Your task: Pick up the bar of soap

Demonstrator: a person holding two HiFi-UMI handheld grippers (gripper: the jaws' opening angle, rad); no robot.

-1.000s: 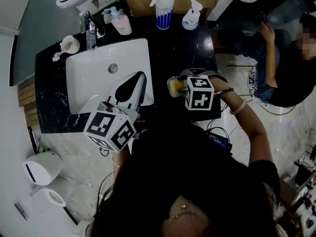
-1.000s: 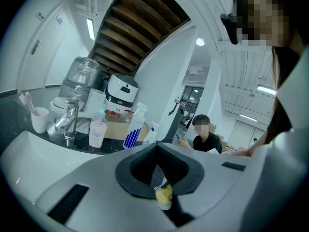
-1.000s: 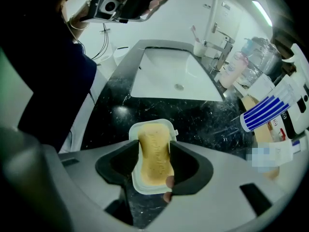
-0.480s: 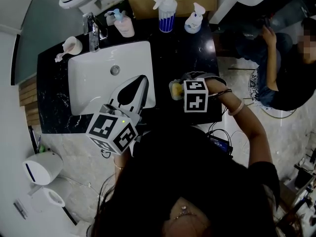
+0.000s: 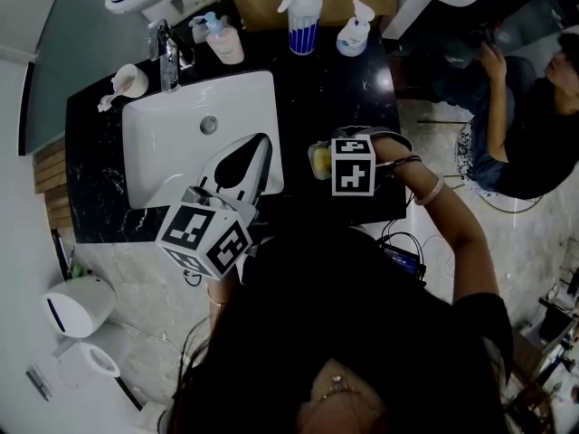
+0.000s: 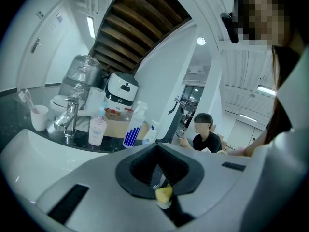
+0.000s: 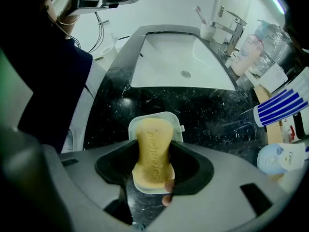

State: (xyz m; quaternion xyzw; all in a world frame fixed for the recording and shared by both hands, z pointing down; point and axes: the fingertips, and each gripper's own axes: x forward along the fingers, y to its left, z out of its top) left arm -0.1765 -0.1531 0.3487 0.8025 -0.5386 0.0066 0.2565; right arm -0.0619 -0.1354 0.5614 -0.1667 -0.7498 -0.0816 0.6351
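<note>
**Right jaws clamped on the soap in its dish**

1. Task item. The bar of soap [image 7: 152, 129] is yellow and lies flat in a white dish [image 7: 155, 116], with its embossed face up. The dish stands on the black table [image 7: 212, 115], just beside the right edge of the white sink [image 7: 169, 57].

2. Orientation. In the right gripper view the long axis of the bar runs straight away from the camera, in line with the jaws. The far end points toward the sink and the near end lies between the jaw pads.

3. Right gripper [image 7: 153, 146]. The jaws stand one on each long side of the bar and meet it at its narrow middle. The bar sits in the dish.

4. Left gripper [image 6: 157, 170]. The jaws are closed together with nothing gripped between them. In the head view this gripper is above the front of the sink, well apart from the dish.

5. Background. A spray bottle [image 5: 301, 12] stands at the back of the table.
</note>
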